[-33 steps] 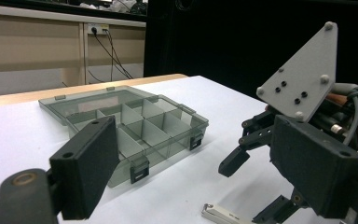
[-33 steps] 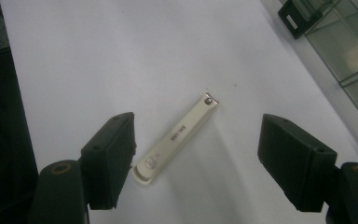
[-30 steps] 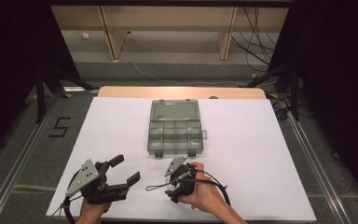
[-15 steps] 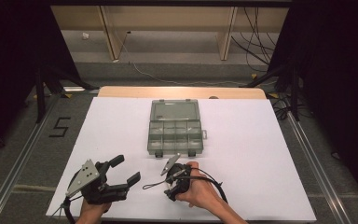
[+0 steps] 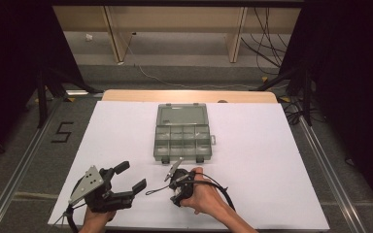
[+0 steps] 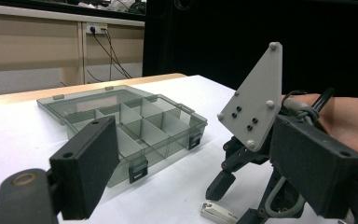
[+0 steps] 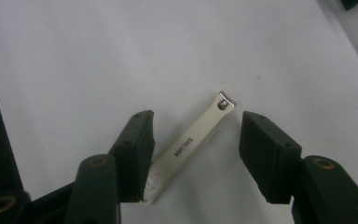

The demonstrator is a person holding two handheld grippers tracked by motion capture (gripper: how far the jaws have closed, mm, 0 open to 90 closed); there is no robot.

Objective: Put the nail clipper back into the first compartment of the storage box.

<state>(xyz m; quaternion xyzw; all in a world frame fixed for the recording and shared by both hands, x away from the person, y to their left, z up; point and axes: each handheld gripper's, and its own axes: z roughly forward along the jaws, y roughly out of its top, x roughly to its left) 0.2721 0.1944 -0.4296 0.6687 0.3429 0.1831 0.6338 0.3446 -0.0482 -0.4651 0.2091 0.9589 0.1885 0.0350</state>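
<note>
Between the closing right tool (image 7: 193, 144), a nail clipper's (image 7: 191, 144) tail lies hidden.

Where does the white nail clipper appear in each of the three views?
Right gripper view: the nail clipper lies at centre on the white sheet, between the fingers, which have just been closing but have not clamped it.
Left gripper view: bottom edge, right of centre, under the far gripper's tips.
High view: hidden beneath the right gripper, near the table's front edge.
Shared landmark: the right gripper, directly over the clipper.
</note>
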